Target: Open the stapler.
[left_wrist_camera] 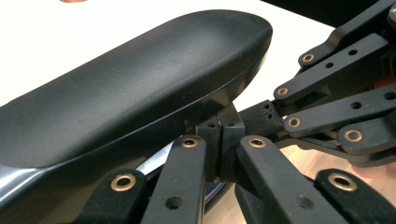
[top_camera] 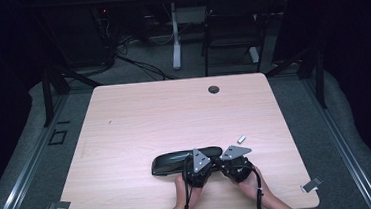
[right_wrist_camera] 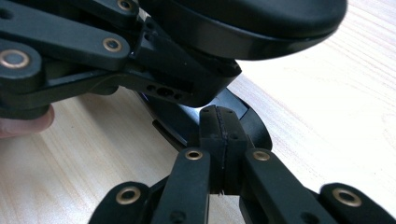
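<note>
the long black case [top_camera: 178, 161] is glossy, rounded, its lid raised a little. both the left gripper [left_wrist_camera: 221, 140] and right gripper [right_wrist_camera: 222, 135] have jaws pressed together at its end; contents hidden.

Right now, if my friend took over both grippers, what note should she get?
Left gripper: jaws shut, tips at the near edge of the black glasses case.
Right gripper: jaws shut, tips at the case's right end.
The case lies near the front of the wooden table, lid partly lifted.
A small silver piece lies just right of it.
Done: both grippers are at the case.
Left: probably finish opening or closing it.
</note>
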`<state>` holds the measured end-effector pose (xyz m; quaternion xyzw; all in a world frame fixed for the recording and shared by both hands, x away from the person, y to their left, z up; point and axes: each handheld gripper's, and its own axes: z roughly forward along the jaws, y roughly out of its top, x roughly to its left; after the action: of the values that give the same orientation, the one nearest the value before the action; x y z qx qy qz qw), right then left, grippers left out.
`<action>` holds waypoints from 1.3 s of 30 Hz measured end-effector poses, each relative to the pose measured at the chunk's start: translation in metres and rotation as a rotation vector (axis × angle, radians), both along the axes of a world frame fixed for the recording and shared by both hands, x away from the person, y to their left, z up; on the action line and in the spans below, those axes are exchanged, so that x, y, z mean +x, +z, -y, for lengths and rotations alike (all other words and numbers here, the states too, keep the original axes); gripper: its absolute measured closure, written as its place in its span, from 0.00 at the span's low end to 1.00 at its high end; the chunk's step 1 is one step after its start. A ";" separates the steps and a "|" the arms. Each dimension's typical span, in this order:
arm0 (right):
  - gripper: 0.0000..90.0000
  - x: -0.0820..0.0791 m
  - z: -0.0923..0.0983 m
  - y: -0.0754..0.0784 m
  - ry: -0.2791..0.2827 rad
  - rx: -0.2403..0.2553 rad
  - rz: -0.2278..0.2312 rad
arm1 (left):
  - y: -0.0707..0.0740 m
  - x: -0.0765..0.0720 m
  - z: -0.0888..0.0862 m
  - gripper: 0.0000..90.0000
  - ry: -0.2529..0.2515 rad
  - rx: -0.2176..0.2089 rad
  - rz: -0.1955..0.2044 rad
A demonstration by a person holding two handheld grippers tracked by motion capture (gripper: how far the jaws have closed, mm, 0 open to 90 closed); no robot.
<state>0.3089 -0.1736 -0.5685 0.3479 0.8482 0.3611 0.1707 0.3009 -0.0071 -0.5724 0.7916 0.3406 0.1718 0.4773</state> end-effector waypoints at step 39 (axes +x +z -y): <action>1.00 0.003 0.002 0.000 0.015 0.025 -0.020 | 0.060 -0.003 -0.019 1.00 0.021 -0.081 0.140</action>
<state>0.3122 -0.1759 -0.5684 0.3470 0.8480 0.3693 0.1552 0.2979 0.0119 -0.5122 0.7539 0.3215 0.2178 0.5299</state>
